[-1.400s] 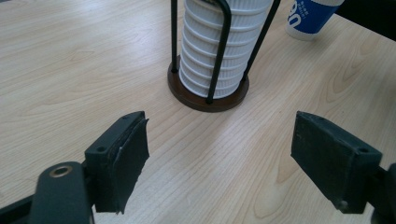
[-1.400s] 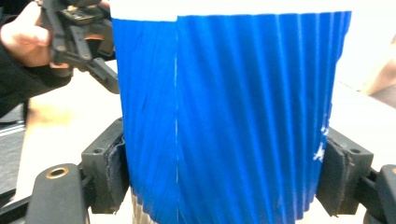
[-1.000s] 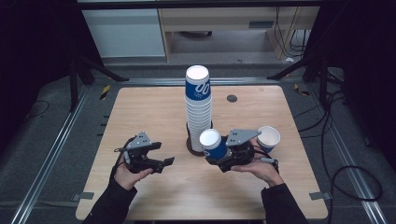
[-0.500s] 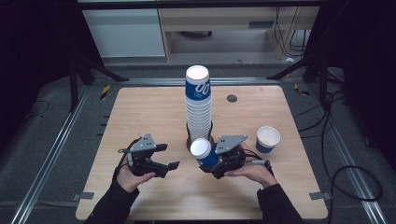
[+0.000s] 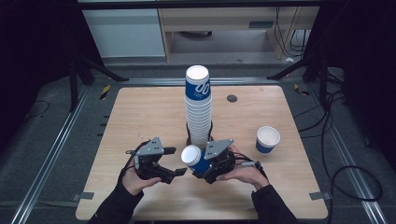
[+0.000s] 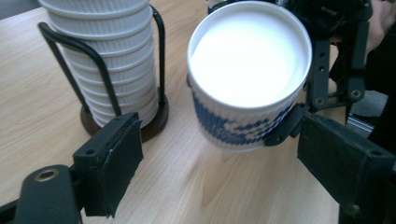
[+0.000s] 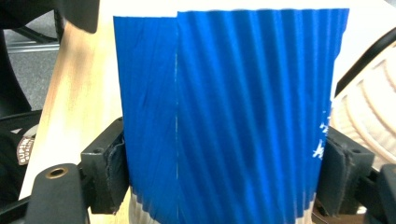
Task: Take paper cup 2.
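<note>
Dark floor and rails ring my pale wooden table, where a tall stack of blue-and-white paper cups stands in a black wire holder near the middle. My right gripper is clamped on one cup, its pads pressing the ribbed blue wall from both sides, and I carry it tipped over so that the white mouth faces my left hand. I judge that is for a handover: the rim is turned toward the other tool, just in front of the stack and off the wood. My left gripper has just been opening its jaws and they now stand wide, one pad on each side of the cup's mouth in the left gripper view, apart from it and holding nothing. A second cup stands upright by itself toward the right edge, well clear of both hands. Next, I think, the left jaws must straddle the rim squarely before closing.
</note>
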`<move>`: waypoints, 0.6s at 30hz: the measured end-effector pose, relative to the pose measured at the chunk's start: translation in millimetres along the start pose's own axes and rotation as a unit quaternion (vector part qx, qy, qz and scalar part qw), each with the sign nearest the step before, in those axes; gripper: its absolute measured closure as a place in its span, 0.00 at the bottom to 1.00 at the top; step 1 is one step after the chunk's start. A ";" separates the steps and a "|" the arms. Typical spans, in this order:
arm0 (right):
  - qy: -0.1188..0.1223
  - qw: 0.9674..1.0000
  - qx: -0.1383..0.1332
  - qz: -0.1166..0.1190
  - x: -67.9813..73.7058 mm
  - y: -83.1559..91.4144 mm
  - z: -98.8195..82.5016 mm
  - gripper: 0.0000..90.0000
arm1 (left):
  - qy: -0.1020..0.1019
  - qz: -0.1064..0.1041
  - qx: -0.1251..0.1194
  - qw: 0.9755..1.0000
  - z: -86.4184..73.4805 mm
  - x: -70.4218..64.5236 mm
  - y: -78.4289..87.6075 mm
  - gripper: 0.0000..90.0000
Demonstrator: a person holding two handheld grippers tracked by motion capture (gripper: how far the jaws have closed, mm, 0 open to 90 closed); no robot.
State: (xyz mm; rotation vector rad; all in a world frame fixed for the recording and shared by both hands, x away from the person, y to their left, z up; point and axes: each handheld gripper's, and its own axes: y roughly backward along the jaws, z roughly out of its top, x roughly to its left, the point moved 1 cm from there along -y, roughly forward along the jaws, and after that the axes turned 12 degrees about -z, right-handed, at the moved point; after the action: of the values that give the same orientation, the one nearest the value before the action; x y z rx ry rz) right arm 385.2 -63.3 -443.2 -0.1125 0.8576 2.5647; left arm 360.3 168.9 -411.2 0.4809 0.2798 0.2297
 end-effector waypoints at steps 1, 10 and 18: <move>0.002 1.000 0.000 0.002 1.1 -1.2 0.5 0.22 | -0.001 -0.001 0.002 1.000 0.2 -0.2 -1.0 0.15; 0.021 1.000 0.008 0.018 12.5 -13.7 3.7 0.22 | -0.005 -0.015 0.011 1.000 0.7 -3.3 -9.7 0.15; 0.028 0.999 0.011 0.026 18.2 -20.4 4.1 0.22 | -0.006 -0.022 0.021 1.000 -1.5 -3.8 -15.3 0.20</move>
State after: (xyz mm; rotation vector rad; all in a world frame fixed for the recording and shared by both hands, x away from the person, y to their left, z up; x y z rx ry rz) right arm 377.7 -39.5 -455.0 -0.1570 0.9219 2.6111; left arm 358.5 155.2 -419.1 0.5168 0.2839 0.1784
